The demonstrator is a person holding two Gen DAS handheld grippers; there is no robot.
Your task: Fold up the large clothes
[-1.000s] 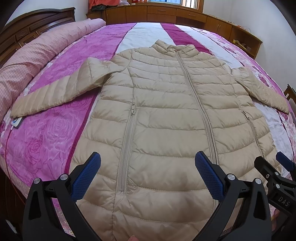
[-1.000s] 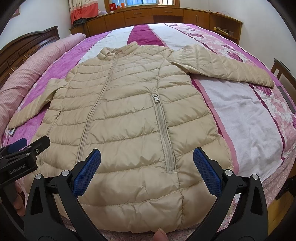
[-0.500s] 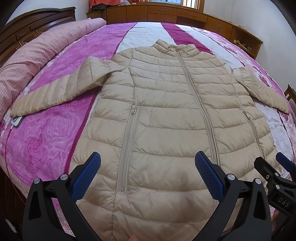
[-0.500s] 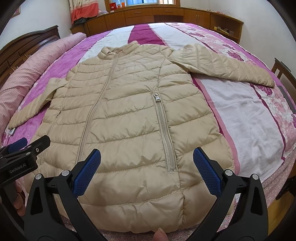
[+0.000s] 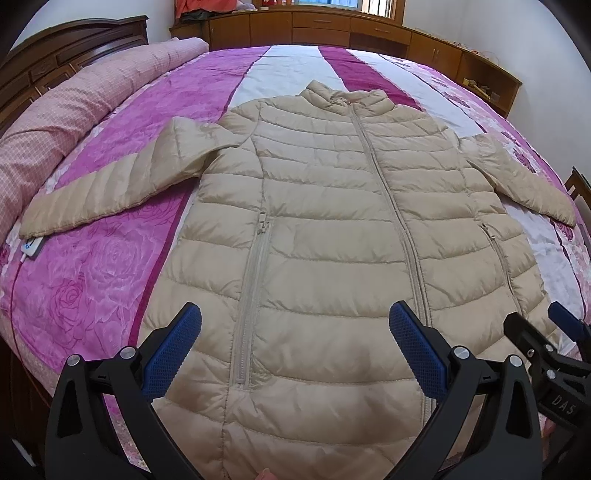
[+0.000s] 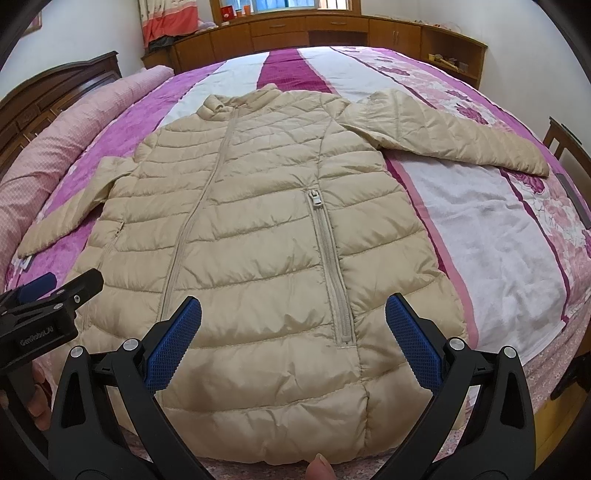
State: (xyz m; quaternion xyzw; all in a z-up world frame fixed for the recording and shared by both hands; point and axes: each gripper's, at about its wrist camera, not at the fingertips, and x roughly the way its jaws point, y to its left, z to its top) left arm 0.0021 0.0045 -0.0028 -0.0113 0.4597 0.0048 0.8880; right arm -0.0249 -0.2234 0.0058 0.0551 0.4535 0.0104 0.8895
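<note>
Spread flat on the bed (image 5: 110, 280), the jacket (image 5: 332, 236) is seen zipped; both grippers' jaws are held wide above its hem. A remote (image 5: 31, 246) is shown only leftward, a chair (image 6: 565, 144) clearest rightward.

pink rolled quilt (image 5: 85, 107) | wooden headboard (image 5: 70, 48) | wooden cabinets (image 6: 332, 31)

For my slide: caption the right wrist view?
Open right gripper hovers over a beige puffer jacket spread flat on a bed.
</note>
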